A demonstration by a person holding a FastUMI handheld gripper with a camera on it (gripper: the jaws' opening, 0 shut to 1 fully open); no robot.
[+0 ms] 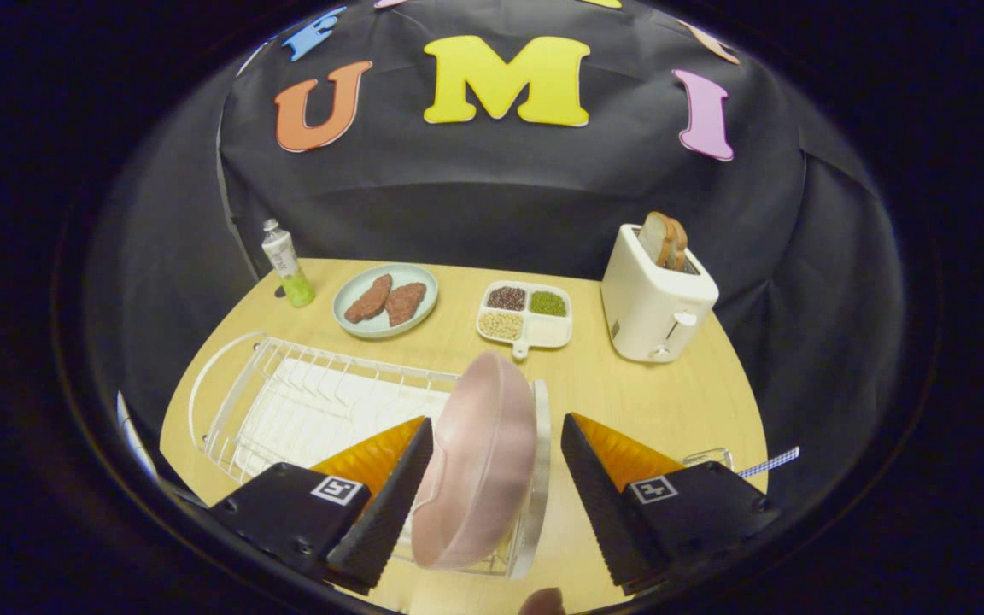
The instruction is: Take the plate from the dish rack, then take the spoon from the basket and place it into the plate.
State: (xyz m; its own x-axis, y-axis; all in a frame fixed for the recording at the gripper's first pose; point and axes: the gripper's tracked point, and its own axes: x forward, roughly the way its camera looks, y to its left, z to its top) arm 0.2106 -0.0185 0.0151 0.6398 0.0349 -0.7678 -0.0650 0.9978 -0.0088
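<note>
Gripper (492, 491) was spread w/ plate (475, 465) upright betw. its fingers, not yet pinched, at rack's (304, 401) near end. Step 1 in hand; next needs fingers closing on plate, then lift. Toaster (658, 299) sat beyond on desk (671, 393).

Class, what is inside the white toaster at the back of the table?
Two slices of toast stand in the toaster, tops sticking out. Their lower parts are hidden inside. The gripper is far off, jaws open around the pink plate.

Two plates (475, 461) (385, 300), maybe two patties (387, 301)
</note>
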